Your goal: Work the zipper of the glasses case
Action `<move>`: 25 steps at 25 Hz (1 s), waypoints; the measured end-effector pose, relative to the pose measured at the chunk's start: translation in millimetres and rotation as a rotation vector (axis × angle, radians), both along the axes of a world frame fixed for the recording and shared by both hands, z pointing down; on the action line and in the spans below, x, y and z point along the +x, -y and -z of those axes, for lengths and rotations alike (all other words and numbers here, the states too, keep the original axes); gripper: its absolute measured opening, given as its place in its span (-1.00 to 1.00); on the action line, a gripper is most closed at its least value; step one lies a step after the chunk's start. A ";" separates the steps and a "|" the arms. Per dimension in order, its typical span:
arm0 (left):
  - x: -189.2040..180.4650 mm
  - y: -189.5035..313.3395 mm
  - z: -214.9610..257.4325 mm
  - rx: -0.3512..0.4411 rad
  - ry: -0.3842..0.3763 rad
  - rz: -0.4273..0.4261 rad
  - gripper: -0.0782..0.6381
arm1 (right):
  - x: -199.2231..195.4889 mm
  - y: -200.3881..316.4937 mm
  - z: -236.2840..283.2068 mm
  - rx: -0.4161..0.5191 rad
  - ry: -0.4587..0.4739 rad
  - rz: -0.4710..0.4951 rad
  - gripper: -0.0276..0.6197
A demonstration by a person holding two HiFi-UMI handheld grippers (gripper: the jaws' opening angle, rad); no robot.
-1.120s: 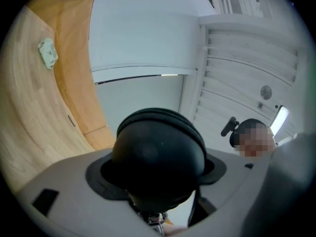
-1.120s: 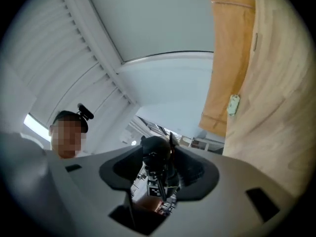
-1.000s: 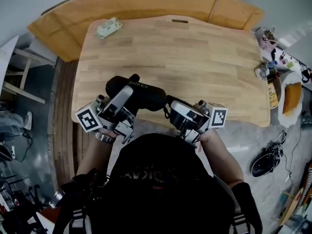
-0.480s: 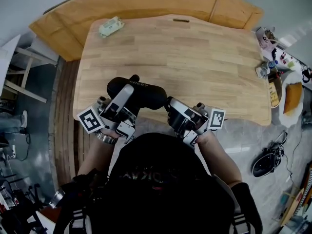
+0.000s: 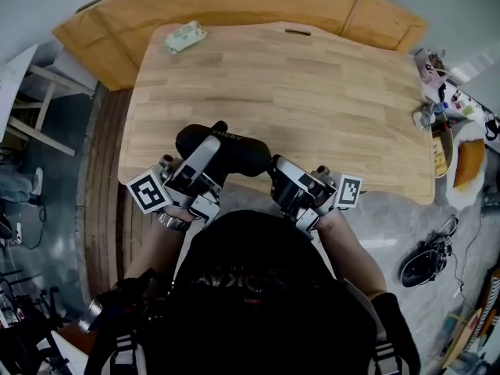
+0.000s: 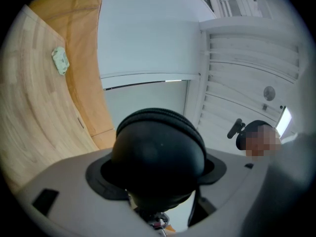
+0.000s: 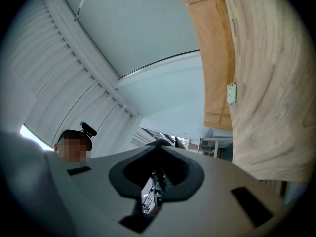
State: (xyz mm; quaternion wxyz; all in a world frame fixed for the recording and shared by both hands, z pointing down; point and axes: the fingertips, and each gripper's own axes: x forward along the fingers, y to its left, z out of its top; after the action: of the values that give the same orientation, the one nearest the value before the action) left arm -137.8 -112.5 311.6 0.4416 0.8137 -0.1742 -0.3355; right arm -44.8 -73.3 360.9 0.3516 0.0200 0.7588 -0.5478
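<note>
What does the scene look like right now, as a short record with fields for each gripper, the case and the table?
left gripper: shut on the black glasses case, holding it by the table's near edge
right gripper: at the case's right end; jaws have just been closing, now nearly together on a small metal piece, apparently the zipper pull
wooden table: a small pale packet lies at its far left corner

The right gripper (image 5: 273,175) has just closed its fingers (image 7: 227,181) on the zipper pull (image 7: 150,195) of the glasses case (image 5: 234,151).
</note>
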 end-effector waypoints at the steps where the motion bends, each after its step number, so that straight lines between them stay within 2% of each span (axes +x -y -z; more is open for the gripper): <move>1: -1.0 0.2 -1.9 -0.009 -0.004 0.002 0.22 | -0.4 -0.5 -0.7 0.006 -0.011 0.001 -0.78; 5: -5.4 3.9 -10.3 -0.037 0.036 0.027 0.22 | -0.4 -0.8 -5.3 0.065 -0.138 -0.024 -0.85; 7: -4.0 2.4 -11.9 -0.028 0.072 0.035 0.22 | -0.1 -1.2 -7.2 0.104 -0.220 -0.041 -0.86; 9: -3.2 0.1 -12.3 -0.007 0.118 0.052 0.22 | -0.4 -1.9 -7.3 0.120 -0.259 -0.049 -0.86; 12: -6.1 0.6 -10.8 0.045 0.214 0.090 0.21 | -3.3 -1.6 -11.7 0.120 -0.298 -0.045 -0.86; 16: -5.7 -0.9 -8.2 0.098 0.304 0.136 0.21 | -5.3 -4.3 -21.5 0.125 -0.342 -0.022 -0.86; 20: -3.1 -0.3 -7.5 0.163 0.430 0.209 0.21 | -9.6 -7.4 -18.3 0.142 -0.344 -0.002 -0.86; 25: 2.3 -2.0 -9.5 0.219 0.560 0.251 0.21 | -19.9 -10.6 -13.0 0.157 -0.340 0.020 -0.86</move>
State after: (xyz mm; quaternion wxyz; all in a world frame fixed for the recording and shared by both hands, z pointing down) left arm -135.6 -110.5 321.1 0.2415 0.8892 -0.3505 -0.1675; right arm -64.7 -62.7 373.9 0.2104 -0.0380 0.8474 -0.4860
